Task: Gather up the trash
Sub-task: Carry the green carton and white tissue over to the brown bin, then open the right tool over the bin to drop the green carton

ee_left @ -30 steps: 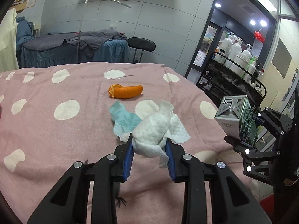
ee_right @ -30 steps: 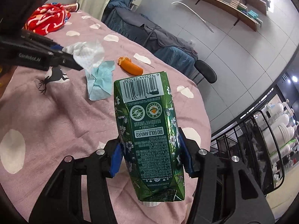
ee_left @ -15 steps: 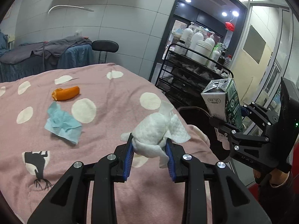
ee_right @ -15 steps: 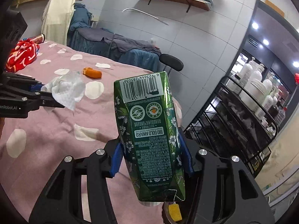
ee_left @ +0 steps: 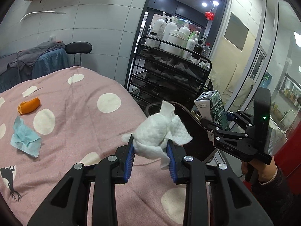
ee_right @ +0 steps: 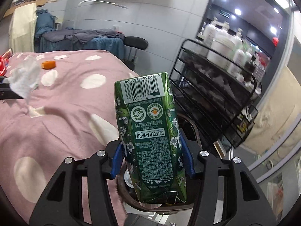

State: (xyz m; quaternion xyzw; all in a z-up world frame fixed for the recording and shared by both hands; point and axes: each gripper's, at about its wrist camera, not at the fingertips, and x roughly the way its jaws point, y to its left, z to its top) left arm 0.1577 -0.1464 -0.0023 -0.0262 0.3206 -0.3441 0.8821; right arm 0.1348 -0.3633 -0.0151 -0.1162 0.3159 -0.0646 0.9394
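We hold a green carton (ee_right: 152, 131), long axis upright, pinched in our right gripper (ee_right: 151, 156) directly above the dark bin (ee_right: 190, 126). At nine o'clock, our left gripper (ee_left: 151, 150) clamps a white tissue (ee_left: 156, 131), farther from the bin, over the pink bedspread (ee_left: 79, 116).

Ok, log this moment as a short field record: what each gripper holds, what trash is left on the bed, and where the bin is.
left gripper: shut on white tissue wad
right gripper: shut on green drink carton, held above the bin
bin: dark, beside the bed's edge
left on pink spotted blanket: orange peel, blue tissue
behind: black wire rack with white bottles
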